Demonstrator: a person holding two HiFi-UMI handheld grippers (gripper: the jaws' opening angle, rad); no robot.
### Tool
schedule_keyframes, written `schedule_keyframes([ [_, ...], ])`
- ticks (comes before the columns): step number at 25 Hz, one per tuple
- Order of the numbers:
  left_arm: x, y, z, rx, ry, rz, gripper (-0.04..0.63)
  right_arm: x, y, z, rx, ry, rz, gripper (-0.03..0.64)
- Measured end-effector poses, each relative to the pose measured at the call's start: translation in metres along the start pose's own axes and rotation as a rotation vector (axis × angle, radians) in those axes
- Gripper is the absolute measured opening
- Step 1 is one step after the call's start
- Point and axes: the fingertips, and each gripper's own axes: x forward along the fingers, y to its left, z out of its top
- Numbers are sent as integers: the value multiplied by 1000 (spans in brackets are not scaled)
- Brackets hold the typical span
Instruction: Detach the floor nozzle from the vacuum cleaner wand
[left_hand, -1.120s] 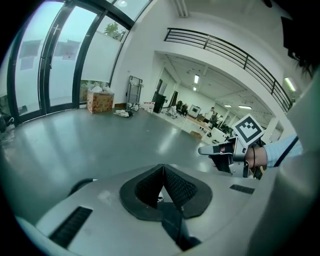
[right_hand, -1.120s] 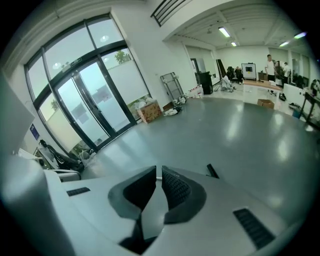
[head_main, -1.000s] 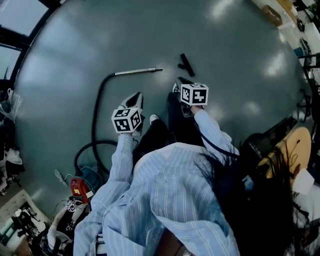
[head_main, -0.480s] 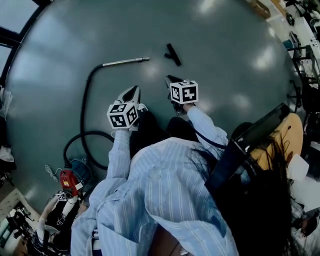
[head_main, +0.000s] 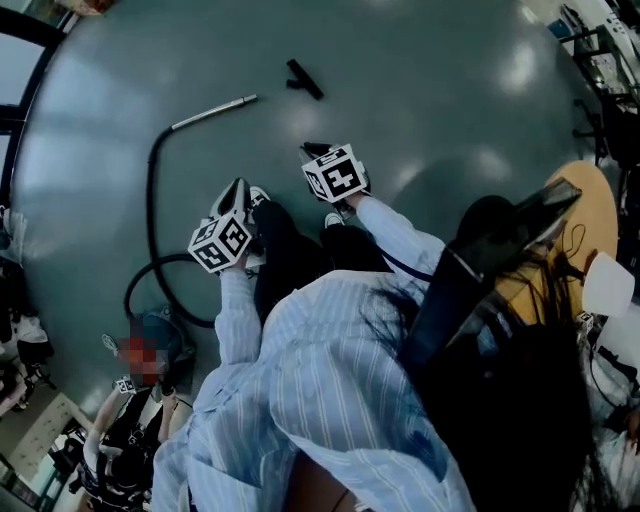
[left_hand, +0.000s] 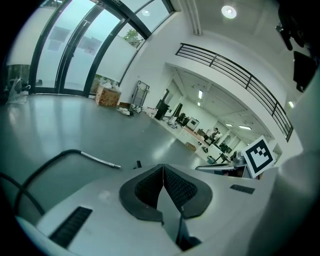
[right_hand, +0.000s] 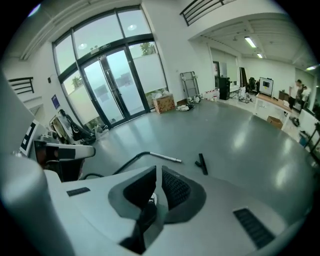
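The floor nozzle (head_main: 305, 79) is lying on the grey floor (head_main: 450, 100), just apart from the wand's (head_main: 213, 111) free end. The left gripper (head_main: 238, 186) is hovering nearby, jaws pressed together and empty. The right gripper (head_main: 316, 150) is showing only a thin slit and is gripping nothing.

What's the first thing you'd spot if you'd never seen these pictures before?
Probably the long black hose snaking over the grey floor, ending in a silver wand. Just beyond the wand's tip lies the small black floor nozzle, apart from it. Closer in, the left gripper and right gripper are both closed and empty.
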Motion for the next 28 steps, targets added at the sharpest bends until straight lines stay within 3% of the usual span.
schedule_keyframes([
  [5,-25,-37,-48,13,33,43,8,-33,-6,-36,-22,2,43,40],
  [11,-62,-55,-59,28,17,82,8,-51,17,-54,-25,0,117,40],
  [22,-115,-49,-73,29,-11,33,8,-70,62,-95,4,4,91,40],
  [28,-173,-19,-94,75,-6,22,8,-81,125,-125,65,-5,104,40],
])
